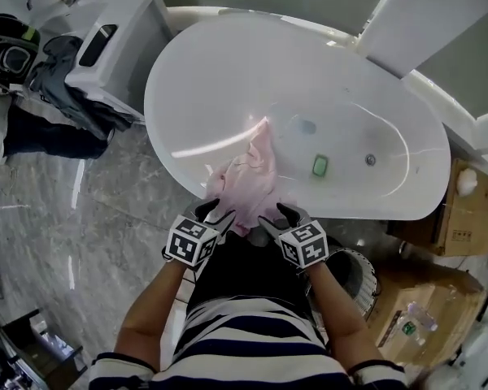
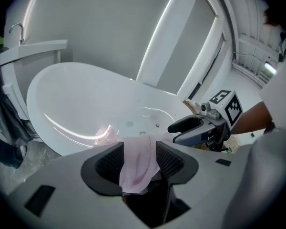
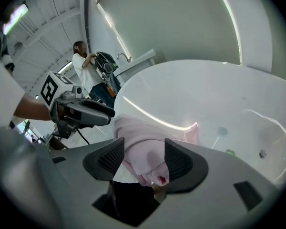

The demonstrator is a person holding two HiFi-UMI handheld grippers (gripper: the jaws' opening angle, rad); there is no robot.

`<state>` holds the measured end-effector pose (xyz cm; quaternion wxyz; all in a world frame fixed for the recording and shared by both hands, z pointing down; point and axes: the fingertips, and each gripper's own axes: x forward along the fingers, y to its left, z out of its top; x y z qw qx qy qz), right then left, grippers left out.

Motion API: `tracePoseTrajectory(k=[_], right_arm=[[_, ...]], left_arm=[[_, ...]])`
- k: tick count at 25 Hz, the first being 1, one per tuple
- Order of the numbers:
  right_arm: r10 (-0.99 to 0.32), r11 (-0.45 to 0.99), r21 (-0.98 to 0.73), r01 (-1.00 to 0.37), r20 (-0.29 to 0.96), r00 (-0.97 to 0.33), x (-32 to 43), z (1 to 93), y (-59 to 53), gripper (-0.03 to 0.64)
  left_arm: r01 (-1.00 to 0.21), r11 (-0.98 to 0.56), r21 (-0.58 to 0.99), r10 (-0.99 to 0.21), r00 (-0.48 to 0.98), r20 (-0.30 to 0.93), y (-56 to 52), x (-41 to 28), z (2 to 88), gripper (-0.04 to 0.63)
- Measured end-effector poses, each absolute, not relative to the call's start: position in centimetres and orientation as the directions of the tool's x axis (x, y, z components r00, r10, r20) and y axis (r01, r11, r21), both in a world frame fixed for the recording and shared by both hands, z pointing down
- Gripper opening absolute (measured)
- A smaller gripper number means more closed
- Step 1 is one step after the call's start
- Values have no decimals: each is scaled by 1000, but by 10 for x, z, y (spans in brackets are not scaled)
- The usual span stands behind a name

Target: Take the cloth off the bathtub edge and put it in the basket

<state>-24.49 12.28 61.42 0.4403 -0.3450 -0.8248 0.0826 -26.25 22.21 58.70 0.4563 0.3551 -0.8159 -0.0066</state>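
A pale pink cloth (image 1: 252, 181) hangs over the near rim of the white bathtub (image 1: 159, 128), one end trailing down into the tub. My left gripper (image 1: 215, 211) and right gripper (image 1: 281, 214) sit side by side at the cloth's near edge. In the left gripper view the cloth (image 2: 138, 166) lies loosely between the spread jaws of the left gripper (image 2: 139, 149). In the right gripper view a bunched fold (image 3: 143, 151) sits between the right gripper (image 3: 144, 149) jaws, with a gap beside one pad. A round woven basket (image 1: 358, 270) stands on the floor at my right.
A green item (image 1: 320, 166) and the drain (image 1: 371, 159) lie in the tub bottom. A white washbasin unit (image 1: 106, 31) with dark clothes (image 1: 49, 80) stands at the far left. Cardboard boxes (image 1: 464, 210) are at the right. A person (image 3: 81, 66) stands by the basin.
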Motion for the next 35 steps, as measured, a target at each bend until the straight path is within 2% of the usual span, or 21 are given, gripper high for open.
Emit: tracePoseTrajectory(k=[6,14,19,27,31,35], right_arm=[[693,658,-426,621,666,-278,-270,624,144,290],[729,483,-479,733,684,-33,-274,641,172,311],[701,428,-511,746,709,83,-277,653,180,324],[695,351,-655,669,661,282,-264,665,185,325],[672,330,-643,691,674,307,-262,662,187,289],[683,362,-595,718,694,230,-265,652,186,213]], left_arm=[[-594,726,346,-587,-274,762,224,-277,596,204],[-611,708,355,-586,-228,777,224,-289,601,204],[-609,702,369,-592,-212,778,228,-291,603,204],[-620,684,384,-611,-200,766,232,-289,602,204],[-630,670,392,-623,-192,758,233,-287,601,204],[-643,651,403,-637,-174,750,235,-286,599,204]])
